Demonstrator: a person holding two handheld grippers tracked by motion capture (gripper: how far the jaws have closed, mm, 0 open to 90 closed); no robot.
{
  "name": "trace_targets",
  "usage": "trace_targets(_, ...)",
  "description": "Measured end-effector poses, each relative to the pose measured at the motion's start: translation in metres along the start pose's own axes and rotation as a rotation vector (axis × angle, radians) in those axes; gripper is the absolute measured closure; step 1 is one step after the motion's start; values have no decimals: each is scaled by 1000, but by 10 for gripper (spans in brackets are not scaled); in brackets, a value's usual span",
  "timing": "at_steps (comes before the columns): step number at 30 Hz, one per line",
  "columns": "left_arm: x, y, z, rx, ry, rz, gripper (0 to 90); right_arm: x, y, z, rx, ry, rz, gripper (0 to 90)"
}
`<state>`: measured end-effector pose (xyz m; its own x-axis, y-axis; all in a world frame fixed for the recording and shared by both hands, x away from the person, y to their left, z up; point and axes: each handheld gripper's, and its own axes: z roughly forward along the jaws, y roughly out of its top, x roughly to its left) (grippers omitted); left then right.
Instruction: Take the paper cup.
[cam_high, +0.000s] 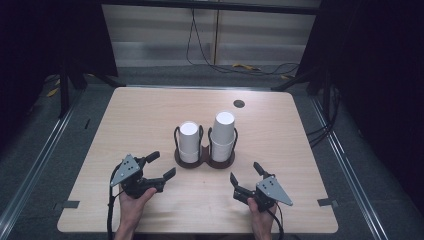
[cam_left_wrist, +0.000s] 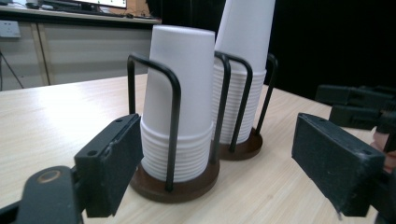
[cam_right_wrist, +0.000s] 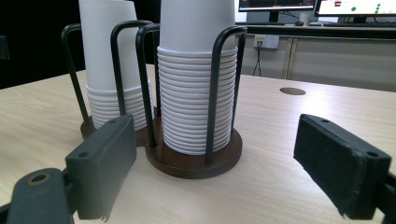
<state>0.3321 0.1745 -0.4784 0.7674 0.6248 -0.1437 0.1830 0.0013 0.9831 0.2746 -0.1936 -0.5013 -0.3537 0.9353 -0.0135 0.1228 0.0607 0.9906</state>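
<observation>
Currently both tools idle, nothing gripped. Left gripper (cam_high: 159, 166): jaws spread wide, nothing between the pads. Right gripper (cam_high: 245, 174): same, jaws wide apart and bare. Each is held in a hand coming in from the near edge of the table (cam_high: 125, 115), roughly mirror-posed, jaws pointing inward and forward toward the middle.

Key relation: the cups sit ahead of both tools, centred between them. Shorter cup stack (cam_high: 189, 141) is on the left, taller cup stack (cam_high: 223, 135) on the right, both upside down in a twin wire holder (cam_high: 205, 159) with a dark round base. Long axis of each stack is vertical, so a grab means closing the jaws across the stack from the sides, held level.

Left gripper is nearer the shorter stack; its own view looks straight at it (cam_left_wrist: 180, 105), with the wire hoop (cam_left_wrist: 173, 116) of the holder crossing the front. Right gripper faces the taller stack (cam_right_wrist: 196, 79) the same way.

My read: whichever hand goes in has to go above the wire hoops, gripping the smooth top cup rather than the ribbed rims lower down. Neither tool touches the holder; both sit near it.
</observation>
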Motion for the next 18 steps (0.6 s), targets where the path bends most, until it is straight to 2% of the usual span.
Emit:
trace_targets(1,0,2,1,4,-8,-9,168,0,0,0,1,0,4,127)
trace_targets(8,6,18,8,27,-42,-2,170,-1,0,0,3,-1,6,129)
trace_targets(12,7,27,16,58,-74,3,170,-1,0,0,2,0,9,129)
trace_targets(14,8,31,18,57,-92,-3,170,-1,0,0,2,4,12,129)
trace_targets(16,9,37,20,67,-85,12,170,-1,0,0,5,5,12,129)
trace_targets(17,9,40,21,74,-88,25,169,-1,0,0,3,4,12,129)
trace_targets(18,9,42,23,63,-103,19,169,-1,0,0,5,7,12,129)
